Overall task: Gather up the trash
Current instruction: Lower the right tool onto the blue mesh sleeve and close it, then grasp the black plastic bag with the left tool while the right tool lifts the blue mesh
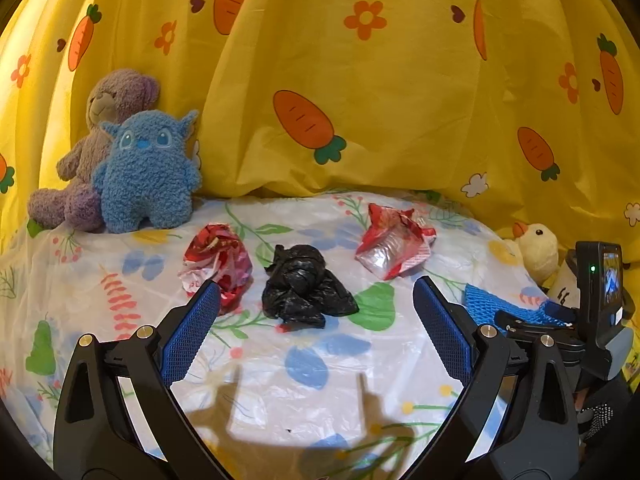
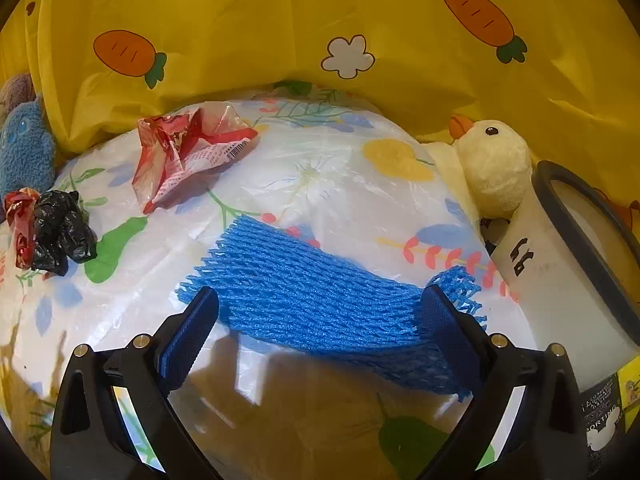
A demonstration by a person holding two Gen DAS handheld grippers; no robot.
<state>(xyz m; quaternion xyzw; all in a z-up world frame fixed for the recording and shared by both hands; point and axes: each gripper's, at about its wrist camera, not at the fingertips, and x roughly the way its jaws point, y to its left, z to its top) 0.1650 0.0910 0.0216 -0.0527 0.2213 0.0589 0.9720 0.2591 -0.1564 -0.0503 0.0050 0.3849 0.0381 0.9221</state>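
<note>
Right wrist: both tools gape empty; duck toy (image 2: 494, 168) leans against bin (image 2: 560, 280).

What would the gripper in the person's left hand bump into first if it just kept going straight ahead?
Most likely the crumpled black plastic bag, which lies almost centred ahead of the open left gripper. The crumpled red wrapper sits just off its left finger and might get brushed. Depth is hard to judge through the fisheye.
</note>
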